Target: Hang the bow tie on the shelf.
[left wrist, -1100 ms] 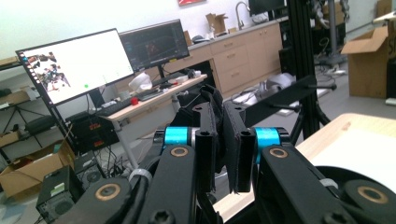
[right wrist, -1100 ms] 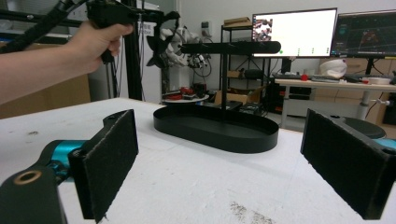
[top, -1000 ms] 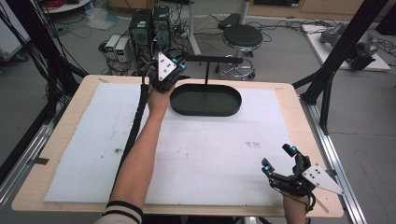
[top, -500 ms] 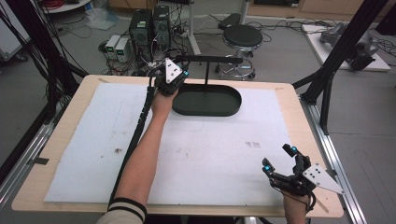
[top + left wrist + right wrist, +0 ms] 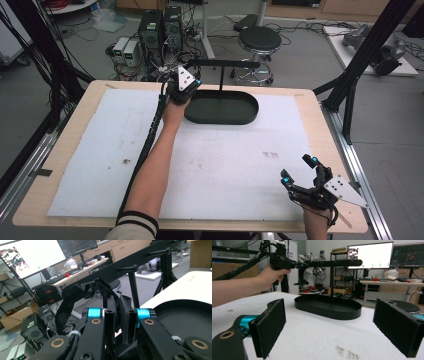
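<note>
The strap (image 5: pixel 68 305) hung by the rack (image 5: pixel 222 64) at the tabletop's far edge, pinched in the left gripper's (image 5: pixel 184 84) closed fingers, right gripper (image 5: pixel 300 172) open; it might slip off if released early.

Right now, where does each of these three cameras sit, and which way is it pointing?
High view: above the table's near edge, looking forward and down; forearms, left gripper and right gripper show.
Left gripper view: rides the left gripper, facing past closed jaws toward desks; a black strap hangs between them.
Right gripper view: rides the right gripper, low over the white mat, between open jaws.
All three share the black oval tray with its T-stand.
</note>
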Tool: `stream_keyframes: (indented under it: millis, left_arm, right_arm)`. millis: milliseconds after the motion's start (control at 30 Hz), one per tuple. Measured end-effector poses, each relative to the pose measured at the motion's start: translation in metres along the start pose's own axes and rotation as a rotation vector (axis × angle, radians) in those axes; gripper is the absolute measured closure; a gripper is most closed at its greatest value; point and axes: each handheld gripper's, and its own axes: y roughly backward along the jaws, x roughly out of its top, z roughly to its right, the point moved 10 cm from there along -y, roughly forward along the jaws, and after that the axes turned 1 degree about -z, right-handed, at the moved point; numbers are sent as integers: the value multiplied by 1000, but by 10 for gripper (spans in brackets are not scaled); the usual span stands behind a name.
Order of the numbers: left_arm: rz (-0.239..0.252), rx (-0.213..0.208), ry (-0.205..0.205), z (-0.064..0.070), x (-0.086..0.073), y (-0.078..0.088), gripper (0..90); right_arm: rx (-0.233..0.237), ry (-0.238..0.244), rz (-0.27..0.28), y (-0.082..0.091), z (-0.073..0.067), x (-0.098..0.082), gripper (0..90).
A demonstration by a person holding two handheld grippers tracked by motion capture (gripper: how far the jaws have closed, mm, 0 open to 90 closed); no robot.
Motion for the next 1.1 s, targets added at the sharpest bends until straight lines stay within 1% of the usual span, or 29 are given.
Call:
stream_keyframes:
  millis: [33, 67, 100, 167, 233, 300, 333, 367, 433, 467, 600, 633, 700, 733, 800, 867, 900, 933, 1033, 1067, 1100]
  left_arm:
    - [-8, 0, -6, -1, -1, 0, 827]
    - [-3, -2, 1, 0, -2, -1, 824]
    - [-13, -6, -4, 0, -3, 0, 819]
    - [-5, -12, 2, 1, -3, -2, 811]
    - [-13, -16, -7, 1, -4, -2, 801]
    - [-7, -16, 3, 2, -5, -3, 794]
    - [-19, -15, -7, 1, -6, -3, 788]
    - [-13, -12, 5, 2, -6, -4, 780]
    - [-26, -5, 7, 0, -8, -3, 709]
    - [-24, -2, 7, -1, -8, -4, 691]
    - [-23, 1, 14, -1, -8, -4, 684]
    - [-30, 3, 11, -2, -8, -3, 668]
    - [-36, 1, 27, -2, -8, -2, 631]
    - [-34, 0, 28, -2, -8, 0, 617]
    - [-22, -2, 23, -2, -5, 6, 592]
    - [-4, -7, 29, -2, -2, 14, 560]
    - [-3, -8, 26, -3, -1, 18, 536]
    - [5, -10, 38, -3, 1, 24, 506]
    - [17, -13, 55, -6, 6, 41, 427]
    - [27, -12, 69, -6, 9, 46, 383]
    - [32, -10, 74, -8, 11, 52, 326]
  right_arm:
    - [1, 1, -1, 0, 0, 0, 102]
    - [2, 2, 1, 0, 0, 0, 102]
    - [1, 3, 1, 0, 0, 0, 102]
    - [1, 4, 1, 0, 0, 0, 102]
    - [1, 4, 0, 0, 0, 0, 102]
    - [1, 4, 1, 0, 0, 0, 102]
    - [-1, 2, 1, 0, 0, 0, 102]
    - [-1, 2, 0, 0, 0, 0, 102]
    - [0, 4, 1, 0, 0, 0, 102]
    - [-2, 1, -2, 0, 0, 0, 102]
    - [-3, -5, -1, 0, 0, -1, 102]
    - [-3, -5, -1, 0, 0, -1, 102]
    - [-2, -8, 0, 0, 0, 0, 102]
    - [-1, -7, 1, 0, 0, 0, 102]
    - [-1, -2, 7, 0, 0, 1, 102]
    - [0, -2, 6, 1, 0, 1, 102]
    - [-1, -1, 5, 1, 0, 1, 102]
    - [-2, -4, 7, 1, 0, 2, 102]
    - [1, -7, 4, 0, -2, 1, 102]
    - [3, -1, 6, 0, -3, 2, 102]
    - [6, -2, 5, 0, -4, 2, 102]
